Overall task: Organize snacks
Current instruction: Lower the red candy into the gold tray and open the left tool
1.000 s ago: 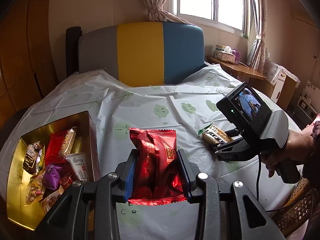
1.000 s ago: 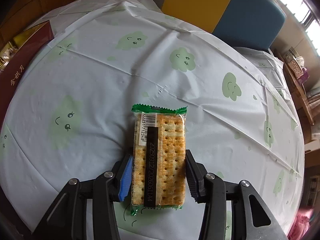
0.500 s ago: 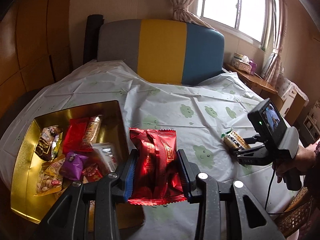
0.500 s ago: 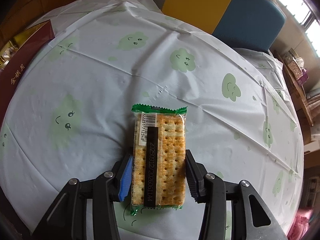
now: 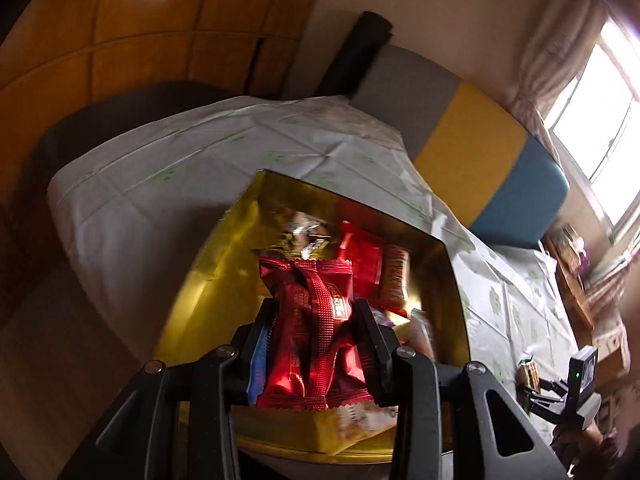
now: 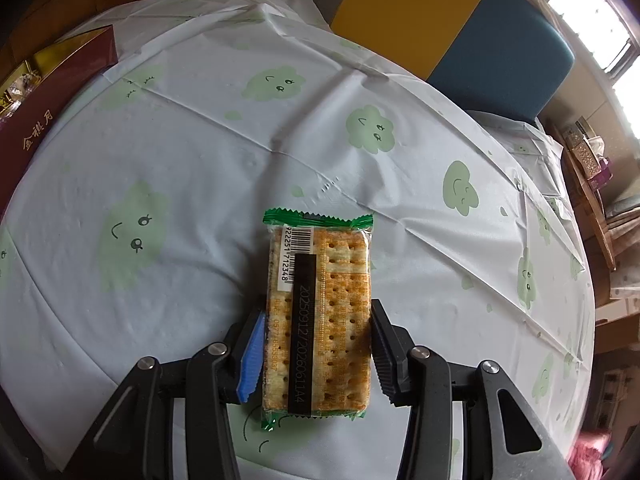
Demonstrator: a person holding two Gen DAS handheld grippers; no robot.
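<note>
left hand-held gripper (image 5: 311,328) is clamped tight on the red snack packet (image 5: 314,328), both fingers pressed into its sides, and it hangs right above the gold box (image 5: 208,276). the packet stands lengthwise between the fingers, crimped top edge pointing away from the camera. under it the box holds a heap of other wrapped snacks (image 5: 372,264), red and orange wrappers among them, though the left wrist view is blurred and the wrappers are hard to tell apart. the box sits on the table (image 5: 160,184), which wears a white cloth with green cloud faces.

over to the right hand-held gripper (image 6: 318,344): its fingers bracket a cracker packet (image 6: 320,312) with green crimped ends, pads touching or all but touching its long sides. the packet seems to lie flat on the cloth, barcode and date strip facing up. the box shows at the far left edge of this view as a maroon wall with gold lettering, well apart from the crackers. beyond the table stands a grey, yellow and blue chair back (image 6: 460,28).
</note>
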